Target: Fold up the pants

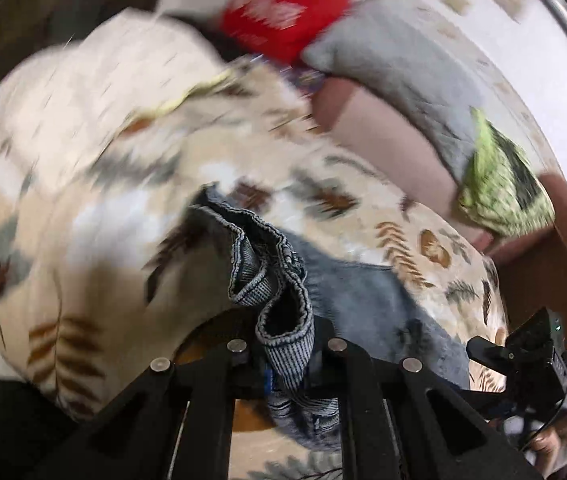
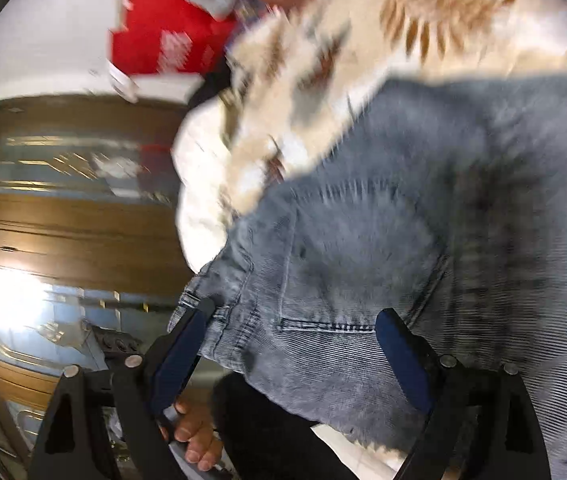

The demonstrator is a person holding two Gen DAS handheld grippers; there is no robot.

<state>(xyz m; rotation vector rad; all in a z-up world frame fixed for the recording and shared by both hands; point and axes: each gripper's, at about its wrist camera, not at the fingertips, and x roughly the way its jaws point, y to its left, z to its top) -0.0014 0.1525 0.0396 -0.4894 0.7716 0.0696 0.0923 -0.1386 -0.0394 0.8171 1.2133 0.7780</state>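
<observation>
My left tongs (image 1: 283, 364) are pinched tight on the hem end of the blue pants (image 1: 271, 280). My right tongs (image 2: 295, 344) are spread wide over the pocket part, not squeezing. The pants lie on the leafy bed cover (image 1: 83, 200).

Ribbed, faded denim pants (image 2: 363, 260) on soft leaf-printed cloth bedspread (image 1: 83, 200); matt black plastic left gripper (image 1: 283, 364).

A home bedroom: a leaf-print bedspread (image 1: 83, 216), pillows (image 1: 395, 64) and a wooden glass-fronted cabinet (image 2: 63, 208).
</observation>
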